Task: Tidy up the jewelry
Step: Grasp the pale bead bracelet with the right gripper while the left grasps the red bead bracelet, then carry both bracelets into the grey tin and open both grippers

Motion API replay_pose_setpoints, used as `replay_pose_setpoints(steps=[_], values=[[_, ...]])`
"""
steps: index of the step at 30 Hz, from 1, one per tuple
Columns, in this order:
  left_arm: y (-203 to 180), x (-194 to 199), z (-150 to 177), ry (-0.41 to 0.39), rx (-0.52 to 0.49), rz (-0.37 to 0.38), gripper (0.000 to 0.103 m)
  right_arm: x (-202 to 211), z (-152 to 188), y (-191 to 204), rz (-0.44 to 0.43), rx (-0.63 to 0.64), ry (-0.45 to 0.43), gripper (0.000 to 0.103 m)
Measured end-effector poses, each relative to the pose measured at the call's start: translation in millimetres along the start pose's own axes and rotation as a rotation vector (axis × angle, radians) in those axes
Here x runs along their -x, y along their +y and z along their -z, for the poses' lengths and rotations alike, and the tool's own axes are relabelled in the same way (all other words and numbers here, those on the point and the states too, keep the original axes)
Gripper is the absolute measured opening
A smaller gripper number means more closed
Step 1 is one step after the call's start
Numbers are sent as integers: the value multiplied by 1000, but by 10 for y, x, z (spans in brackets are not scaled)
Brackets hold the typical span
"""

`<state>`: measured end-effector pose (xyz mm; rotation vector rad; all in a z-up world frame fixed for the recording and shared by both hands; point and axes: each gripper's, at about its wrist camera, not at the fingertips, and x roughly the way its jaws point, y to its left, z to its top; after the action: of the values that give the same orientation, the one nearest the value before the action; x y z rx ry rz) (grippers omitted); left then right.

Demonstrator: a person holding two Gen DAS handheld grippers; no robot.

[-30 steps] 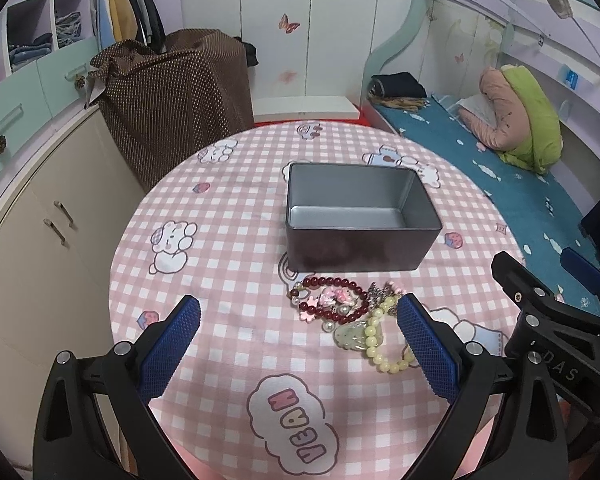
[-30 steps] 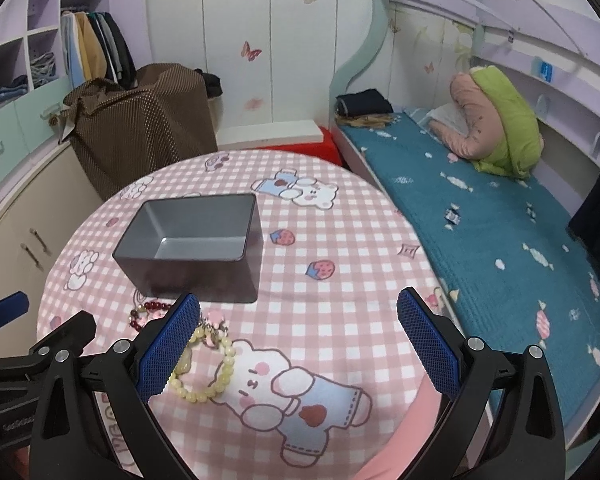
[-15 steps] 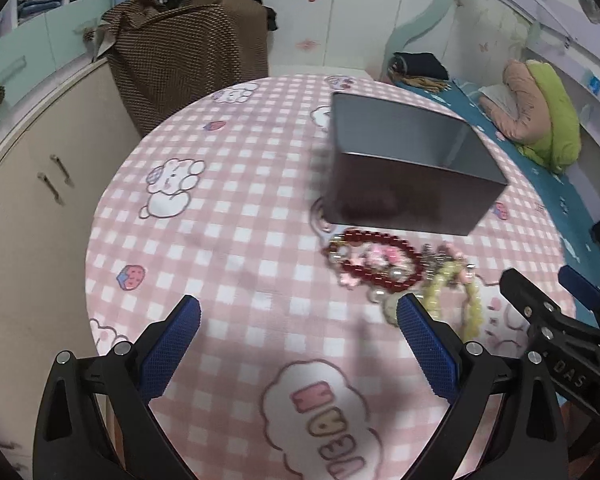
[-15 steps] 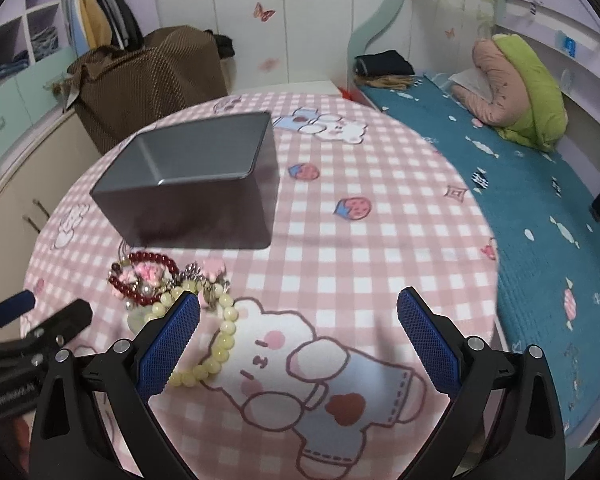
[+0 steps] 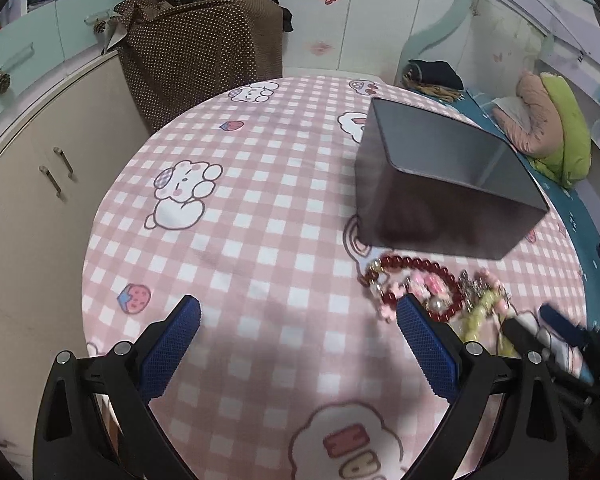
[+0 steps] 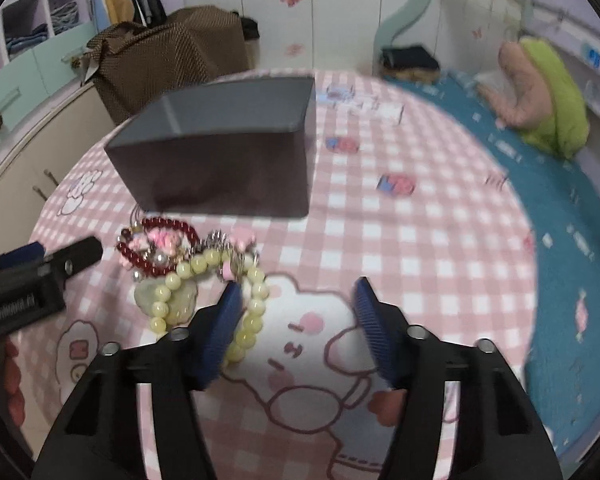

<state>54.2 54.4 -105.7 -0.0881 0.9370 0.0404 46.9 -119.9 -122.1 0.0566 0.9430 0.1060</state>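
Note:
A heap of jewelry lies on the pink checked tablecloth in front of a grey metal box (image 5: 452, 184) (image 6: 220, 152): a dark red bead bracelet (image 5: 416, 268) (image 6: 156, 248), a pale yellow bead bracelet (image 6: 248, 304) (image 5: 476, 316), pink charms and a pale green pendant (image 6: 180, 300). My right gripper (image 6: 296, 300) is open, low over the table; its left finger sits just right of the yellow bracelet. My left gripper (image 5: 298, 320) is open and empty, left of the heap, its right finger beside the red bracelet.
The round table (image 5: 260, 208) has its edge close on all sides. A brown dotted bag (image 5: 200, 56) stands behind it by cream cabinets (image 5: 32, 200). A bed with a teal sheet (image 6: 540, 184) and a pink and green pillow lies to the right.
Both grippers have dropped lower and closer to the table. The right gripper's fingers have narrowed and moved up to the yellow bracelet. The left gripper has swung left of the heap.

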Motion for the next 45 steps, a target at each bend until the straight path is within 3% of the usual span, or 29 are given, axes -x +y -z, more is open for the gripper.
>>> replay_pose_setpoints(steps=[3, 5, 7, 10, 12, 15, 17, 19, 24, 39, 45], values=[[-26, -89, -65, 10, -5, 4, 88, -18, 31, 45, 29, 38, -15, 52], [-38, -166, -100, 31, -3, 14, 85, -16, 42, 55, 19, 47, -22, 28], [-54, -228, -139, 37, -2, 10, 81, -14, 38, 53, 4, 50, -21, 18], [-92, -300, -158, 56, -17, 15, 73, -12, 32, 20, -13, 46, -17, 10], [-123, -320, -168, 63, -36, 7, 71, -22, 21, -6, -21, 37, -14, 10], [-159, -322, -188, 66, -72, 5, 52, 6, 12, -59, -41, 20, -9, 10], [-165, -313, -192, 64, -92, 6, 24, 24, -3, -84, -47, 14, -15, 10], [-151, -302, -204, 77, -102, 30, 7, 63, -29, -101, -47, 12, -28, 10], [-95, -242, -214, 100, -74, 106, 7, 208, -104, -108, -61, 18, -72, 10], [-241, 450, -376, -41, -92, 273, 7, 675, -308, -109, -68, 65, -214, 10], [-322, 676, -455, -100, -112, 294, 7, 978, -415, -160, -87, 64, -301, 10]])
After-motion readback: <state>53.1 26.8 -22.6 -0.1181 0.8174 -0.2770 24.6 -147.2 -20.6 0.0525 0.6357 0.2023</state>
